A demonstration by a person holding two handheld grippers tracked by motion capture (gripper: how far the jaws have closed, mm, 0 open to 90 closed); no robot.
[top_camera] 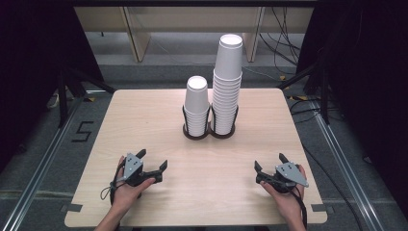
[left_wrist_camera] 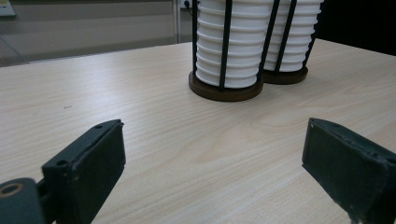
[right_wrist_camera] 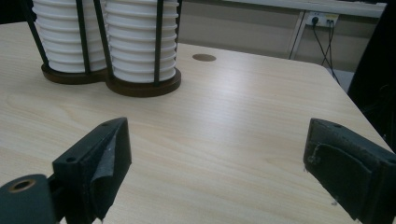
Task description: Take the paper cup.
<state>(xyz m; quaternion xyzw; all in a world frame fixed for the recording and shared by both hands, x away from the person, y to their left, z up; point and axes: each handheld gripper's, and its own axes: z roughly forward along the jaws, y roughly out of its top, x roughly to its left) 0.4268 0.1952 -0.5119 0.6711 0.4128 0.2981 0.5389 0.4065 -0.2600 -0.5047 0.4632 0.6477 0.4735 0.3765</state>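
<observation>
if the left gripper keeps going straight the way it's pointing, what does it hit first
Probably the shorter cup stack in its dark holder. The left gripper has open jaws with bare table ahead, and that stack stands nearly centred ahead of it, though depth is hard to judge.

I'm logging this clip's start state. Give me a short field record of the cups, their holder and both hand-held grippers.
surface: wooden table
holder: dark two-ring cup holder, at the table's far middle
short cup stack: in the holder's left ring, upside down
tall cup stack: in the right ring, upside down, clearly higher
left hand-held gripper: open, holding nothing, at the near left, apart from the cups
right hand-held gripper: open, holding nothing, at the near right
</observation>
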